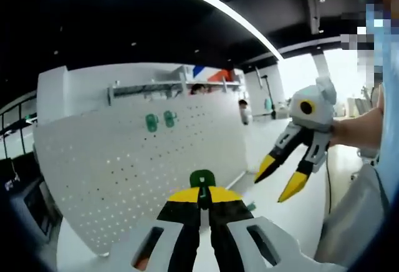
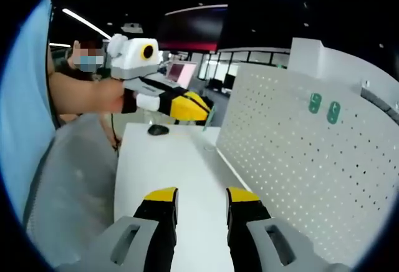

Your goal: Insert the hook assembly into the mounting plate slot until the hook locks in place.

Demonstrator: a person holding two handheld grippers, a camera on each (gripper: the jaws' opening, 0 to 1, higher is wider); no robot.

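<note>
1. You are holding the left gripper [image 1: 201,196] with its yellow-tipped jaws pressed together on a green hook [image 1: 202,179], which is sticking out above the tips.
2. You are keeping the right gripper [image 2: 202,198] with its jaws apart and nothing between them; it is hovering over the white table [image 2: 168,166].
3. In the left gripper view, the right gripper is hanging to the right of the hook, apart from it.
4. The white pegboard [image 1: 143,172] is standing upright on the table, beyond the held hook.
5. Two green hooks [image 1: 160,121] are sitting side by side high on the pegboard.
</note>
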